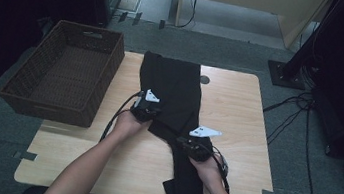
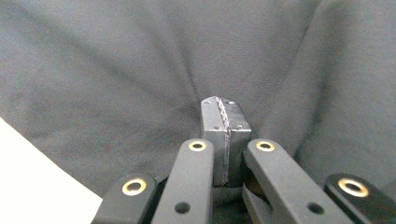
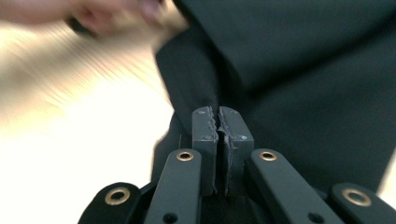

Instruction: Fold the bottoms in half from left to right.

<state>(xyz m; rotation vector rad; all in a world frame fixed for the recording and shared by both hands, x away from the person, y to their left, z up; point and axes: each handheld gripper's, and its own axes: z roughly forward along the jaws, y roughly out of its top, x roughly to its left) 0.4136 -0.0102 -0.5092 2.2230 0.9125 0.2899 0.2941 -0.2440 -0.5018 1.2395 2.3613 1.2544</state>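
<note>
Lying lengthwise down the middle of the bench [image 1: 243,116], the black garment [image 1: 174,84] runs from the far edge to the near one, where its end spills over toward the person. The left tool [image 1: 147,110] sits at the garment's left edge about midway along, and in the left gripper view its jaws are clenched with a stitched hem of the cloth [image 2: 140,79] pinched between the pads. The right tool [image 1: 192,147] is nearer and further right, on the narrower near part of the garment; in the right gripper view its jaws are pressed together on a fold of the dark cloth [image 3: 299,84], though that picture is blurred. Both tools are grasping the garment, not far apart.

A brown wicker basket [image 1: 70,71] stands off the left far corner of the bench, partly overhanging its left edge, close to the left tool's side. A small dark round hole [image 1: 205,79] marks the bench top just right of the garment's far end. Cables [image 1: 294,113] trail over the grey floor to the right, well apart from the work.
</note>
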